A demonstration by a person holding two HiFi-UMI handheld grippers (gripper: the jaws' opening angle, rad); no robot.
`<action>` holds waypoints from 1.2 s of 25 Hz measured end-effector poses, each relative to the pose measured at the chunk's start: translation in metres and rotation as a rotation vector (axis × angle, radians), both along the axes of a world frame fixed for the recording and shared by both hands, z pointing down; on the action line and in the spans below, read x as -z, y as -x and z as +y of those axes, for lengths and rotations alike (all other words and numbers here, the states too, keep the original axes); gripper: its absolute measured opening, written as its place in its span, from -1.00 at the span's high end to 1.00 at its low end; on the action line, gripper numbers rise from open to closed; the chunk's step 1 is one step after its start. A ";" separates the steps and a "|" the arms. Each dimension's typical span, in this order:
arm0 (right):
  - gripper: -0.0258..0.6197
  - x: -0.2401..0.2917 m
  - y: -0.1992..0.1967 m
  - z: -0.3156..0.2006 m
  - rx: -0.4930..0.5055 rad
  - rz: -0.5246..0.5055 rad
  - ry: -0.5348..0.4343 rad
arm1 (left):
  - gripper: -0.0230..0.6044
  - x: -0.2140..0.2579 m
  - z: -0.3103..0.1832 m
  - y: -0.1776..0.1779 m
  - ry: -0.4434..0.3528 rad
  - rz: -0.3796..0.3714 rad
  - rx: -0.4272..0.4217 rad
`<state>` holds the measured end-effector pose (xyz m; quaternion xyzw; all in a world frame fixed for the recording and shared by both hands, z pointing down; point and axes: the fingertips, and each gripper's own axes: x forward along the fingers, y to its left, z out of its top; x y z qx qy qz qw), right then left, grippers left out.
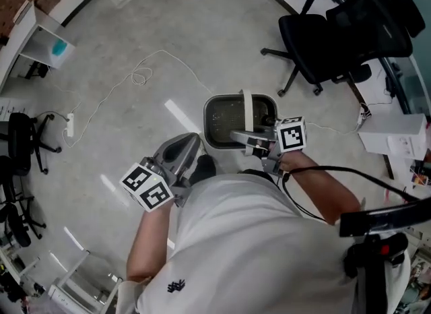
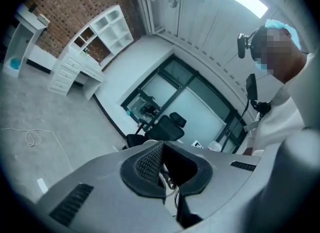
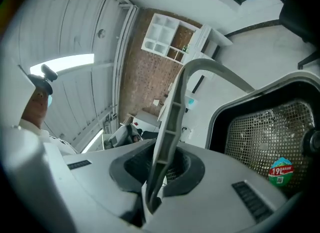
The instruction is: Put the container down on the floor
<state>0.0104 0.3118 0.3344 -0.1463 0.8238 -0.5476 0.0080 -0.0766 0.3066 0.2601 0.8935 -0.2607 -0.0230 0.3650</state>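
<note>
The container (image 1: 229, 118) is a dark-rimmed mesh bin with a pale strap handle (image 1: 248, 107). It sits low in front of me over the grey floor; whether its base touches the floor I cannot tell. My right gripper (image 1: 253, 141) is shut on that handle. In the right gripper view the handle (image 3: 172, 112) rises from between the jaws of the right gripper (image 3: 154, 189), with the mesh wall (image 3: 260, 132) and a green and red sticker (image 3: 280, 172) beside it. My left gripper (image 1: 191, 143) is shut and empty, to the left of the bin and close to my body. In its own view the left gripper (image 2: 165, 177) holds nothing.
A black office chair (image 1: 337, 29) stands at the back right. A white box (image 1: 397, 134) lies to the right. A white cable (image 1: 141, 73) trails across the floor to a power strip (image 1: 70, 124). Another black chair (image 1: 20, 144) and a white shelf (image 1: 40, 40) stand at the left.
</note>
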 end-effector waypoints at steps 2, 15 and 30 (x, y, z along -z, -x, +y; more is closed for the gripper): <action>0.84 0.006 0.014 -0.031 -0.028 -0.002 -0.016 | 0.90 -0.002 -0.027 0.017 0.001 0.000 -0.037; 0.84 0.021 0.047 -0.191 -0.117 -0.076 -0.030 | 0.90 -0.017 -0.141 0.037 -0.016 -0.017 -0.102; 0.85 -0.082 -0.017 -0.436 0.068 0.029 0.033 | 0.90 -0.054 -0.381 -0.037 0.093 -0.060 0.052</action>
